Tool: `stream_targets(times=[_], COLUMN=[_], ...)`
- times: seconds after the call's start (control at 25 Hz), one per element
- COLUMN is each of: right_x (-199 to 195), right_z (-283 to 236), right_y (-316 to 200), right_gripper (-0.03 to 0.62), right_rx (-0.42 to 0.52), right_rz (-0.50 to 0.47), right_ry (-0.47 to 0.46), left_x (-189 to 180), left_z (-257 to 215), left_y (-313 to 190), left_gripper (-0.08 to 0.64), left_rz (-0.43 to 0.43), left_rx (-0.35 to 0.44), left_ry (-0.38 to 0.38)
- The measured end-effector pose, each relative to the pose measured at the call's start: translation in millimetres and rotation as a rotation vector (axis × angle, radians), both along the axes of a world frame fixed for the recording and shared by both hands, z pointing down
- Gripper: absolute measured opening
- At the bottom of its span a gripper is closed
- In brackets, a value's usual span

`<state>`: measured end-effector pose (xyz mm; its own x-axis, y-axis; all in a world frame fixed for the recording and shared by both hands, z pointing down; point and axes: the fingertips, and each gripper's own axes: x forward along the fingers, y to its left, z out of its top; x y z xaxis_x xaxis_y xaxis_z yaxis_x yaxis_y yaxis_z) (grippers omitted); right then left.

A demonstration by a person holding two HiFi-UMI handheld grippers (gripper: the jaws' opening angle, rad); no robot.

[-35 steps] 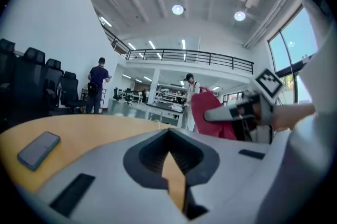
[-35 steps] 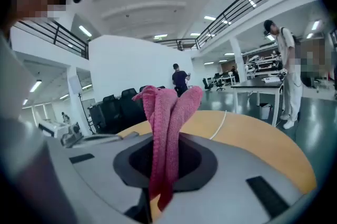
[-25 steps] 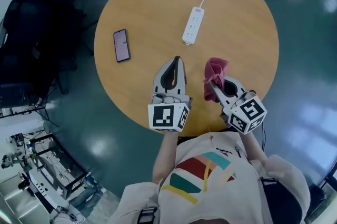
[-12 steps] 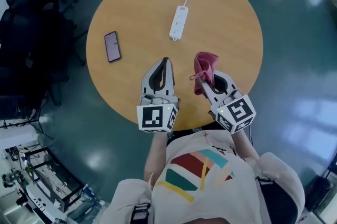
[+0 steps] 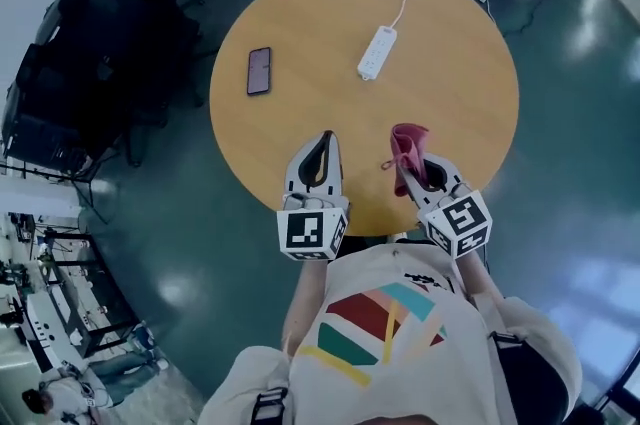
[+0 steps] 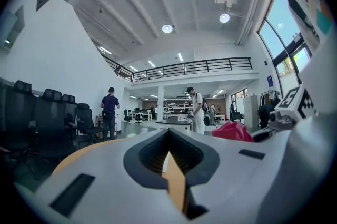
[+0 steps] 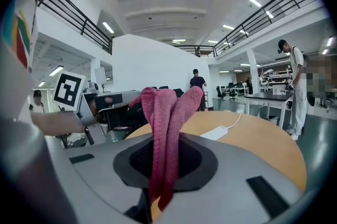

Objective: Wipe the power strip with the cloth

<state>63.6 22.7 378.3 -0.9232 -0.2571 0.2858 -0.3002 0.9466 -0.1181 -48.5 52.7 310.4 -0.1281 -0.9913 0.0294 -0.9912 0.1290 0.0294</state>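
Note:
A white power strip (image 5: pixel 377 52) lies on the far part of the round wooden table (image 5: pixel 300 33), its cord running off the far edge; the right gripper view shows the strip (image 7: pixel 219 133) ahead to the right. My right gripper (image 5: pixel 407 156) is shut on a red cloth (image 5: pixel 407 145), which stands folded up out of the jaws (image 7: pixel 167 128). My left gripper (image 5: pixel 323 141) is shut and holds nothing, hovering over the table's near edge. In the left gripper view the cloth (image 6: pixel 233 130) shows to the right. Both grippers are well short of the strip.
A dark phone (image 5: pixel 259 71) lies on the table's left part. Black chairs (image 5: pixel 110 23) crowd the floor to the left. People stand beyond the table at a work bench (image 7: pixel 266 95). The person's torso fills the bottom of the head view.
The head camera has shifted, so the table sits farther away and more to the right in the view. Both grippers keep their pose near the table's front edge, cloth still held.

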Motion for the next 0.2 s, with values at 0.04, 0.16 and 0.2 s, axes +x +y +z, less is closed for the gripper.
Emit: stream_targets(times=[0.04,0.16,0.2], right_x=[-2,-13,-18], right_z=[-10,-43,-54], right_y=[1,-1,-2], right_gripper=[0.038,0.038,0.038], right_rx=[0.021,0.098,0.125], right_rz=[-0.006,-0.023,-0.03], right_ry=[-0.017,-0.074,-0.094], left_x=[2,8,10], left_z=[-6,-29,-37], left_y=[2,3,3], left_gripper=[0.028,0.028,0.028], left_rz=[0.001,0.019,0.026], left_rx=[0.006,0.041,0.054], left_ry=[-0.014,-0.075,-0.096])
